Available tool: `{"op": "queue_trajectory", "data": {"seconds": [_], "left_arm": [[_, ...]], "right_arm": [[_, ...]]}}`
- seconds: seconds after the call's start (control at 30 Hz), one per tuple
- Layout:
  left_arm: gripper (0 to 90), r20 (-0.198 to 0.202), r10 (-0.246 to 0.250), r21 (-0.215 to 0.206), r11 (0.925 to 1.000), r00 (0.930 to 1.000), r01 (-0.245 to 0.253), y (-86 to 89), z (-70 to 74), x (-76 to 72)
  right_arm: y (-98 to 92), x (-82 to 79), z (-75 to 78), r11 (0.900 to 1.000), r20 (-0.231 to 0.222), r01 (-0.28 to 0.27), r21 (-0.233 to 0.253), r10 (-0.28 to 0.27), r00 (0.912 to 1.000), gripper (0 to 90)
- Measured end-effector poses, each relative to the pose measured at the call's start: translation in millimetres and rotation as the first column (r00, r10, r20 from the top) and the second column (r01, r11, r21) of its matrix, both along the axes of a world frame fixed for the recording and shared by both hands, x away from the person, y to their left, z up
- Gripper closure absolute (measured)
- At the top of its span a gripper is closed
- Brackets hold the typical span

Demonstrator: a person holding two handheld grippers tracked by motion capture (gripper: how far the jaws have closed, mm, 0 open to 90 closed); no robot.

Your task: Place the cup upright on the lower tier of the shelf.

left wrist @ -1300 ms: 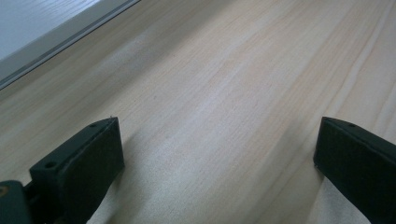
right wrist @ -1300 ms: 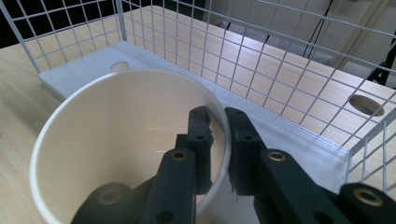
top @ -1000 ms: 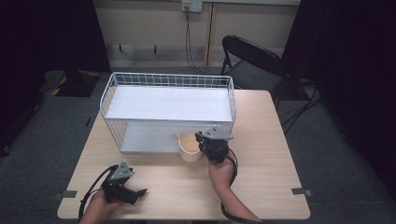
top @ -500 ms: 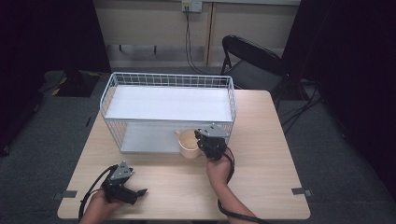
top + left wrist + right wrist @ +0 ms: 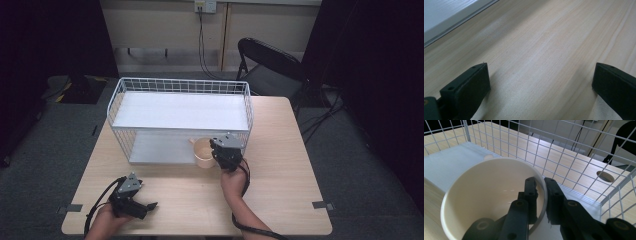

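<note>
A: Where is the cup (image 5: 491, 197) sitting relative to the wire rack (image 5: 180, 112)?

B: It is sitting at the rack's front edge, near its right end, by the lower shelf (image 5: 160, 150).

A: And the right gripper (image 5: 540, 192)?

B: Its jaws are clamping the cup's rim, one inside the wall and one outside.

A: The left gripper (image 5: 539, 82)?

B: It is resting well in front of the rack on the table (image 5: 544, 45), jaws standing wide apart, holding nothing.

Black two-jaw grippers (image 5: 221, 150), grey top plates, black cables, seemingly bare forearms.
</note>
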State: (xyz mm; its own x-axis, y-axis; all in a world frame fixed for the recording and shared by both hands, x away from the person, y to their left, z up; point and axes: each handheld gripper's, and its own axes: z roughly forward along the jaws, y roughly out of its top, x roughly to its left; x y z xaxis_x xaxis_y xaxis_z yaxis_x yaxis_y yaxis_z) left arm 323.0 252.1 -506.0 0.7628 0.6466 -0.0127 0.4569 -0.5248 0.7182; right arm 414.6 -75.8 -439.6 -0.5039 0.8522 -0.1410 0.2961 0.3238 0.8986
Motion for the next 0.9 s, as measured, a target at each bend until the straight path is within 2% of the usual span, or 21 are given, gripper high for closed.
{"op": "queue_trajectory", "data": {"seconds": [0.4,0.53,0.7,0.9], "left_arm": [[1.0,0.000,0.000,0.000,1.0000,1.0000,0.000,0.0,0.0,0.0],[1.0,0.000,0.000,0.000,1.0000,1.0000,0.000,0.0,0.0,0.0],[1.0,-0.001,0.001,0.000,1.0000,1.0000,-0.001,0.0,0.0,-0.1],[1.0,0.000,0.000,0.000,1.0000,1.0000,0.000,0.0,0.0,0.0]], "right_arm": [[-3.5,4.4,-1.2,1.000,-0.024,0.018,0.025,-0.018,0.9996,80.5],[-4.7,5.2,0.7,0.999,-0.017,0.026,0.025,-0.025,0.9995,78.4],[-2.4,4.5,3.6,1.000,-0.014,0.023,0.016,-0.023,0.9996,73.6],[-3.5,3.6,4.3,0.999,-0.042,0.011,0.040,-0.009,0.9991,57.0]]}}
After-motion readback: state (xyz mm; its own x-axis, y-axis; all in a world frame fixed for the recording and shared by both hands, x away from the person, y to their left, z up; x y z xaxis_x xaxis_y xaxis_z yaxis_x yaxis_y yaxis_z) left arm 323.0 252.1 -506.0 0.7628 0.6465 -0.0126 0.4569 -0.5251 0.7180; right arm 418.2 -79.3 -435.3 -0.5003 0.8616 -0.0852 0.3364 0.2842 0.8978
